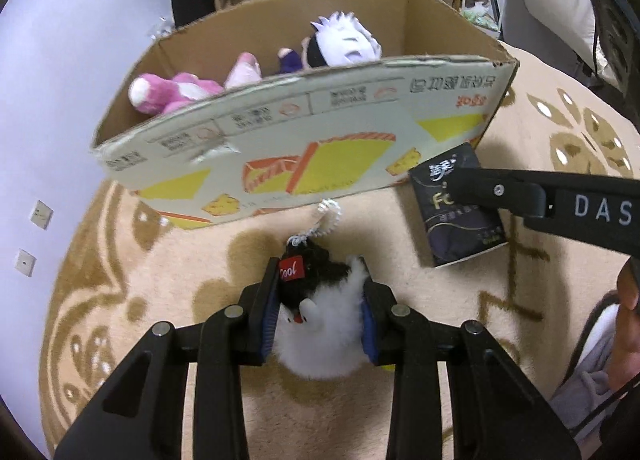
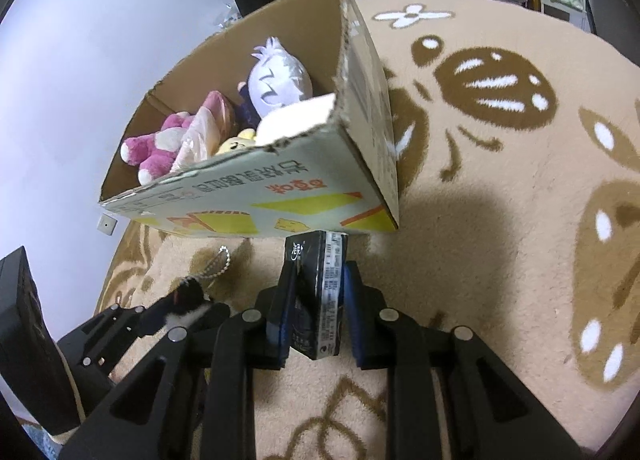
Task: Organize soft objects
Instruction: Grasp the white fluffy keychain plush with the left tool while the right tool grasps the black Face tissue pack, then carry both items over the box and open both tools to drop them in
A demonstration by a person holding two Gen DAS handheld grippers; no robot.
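- Progress, judged: partly done. Open printed cardboard box on the beige patterned rug already holds soft toys; two items are gripped, not yet boxed.
- Left gripper pinches a fluffy black-and-white plush keychain toy, short of the box.
- Right gripper is pressed onto a dark rectangular tissue pack, just before the box wall.
- Count in box: one pink plush, one white-and-purple plush, one yellow plush; others partly hidden.
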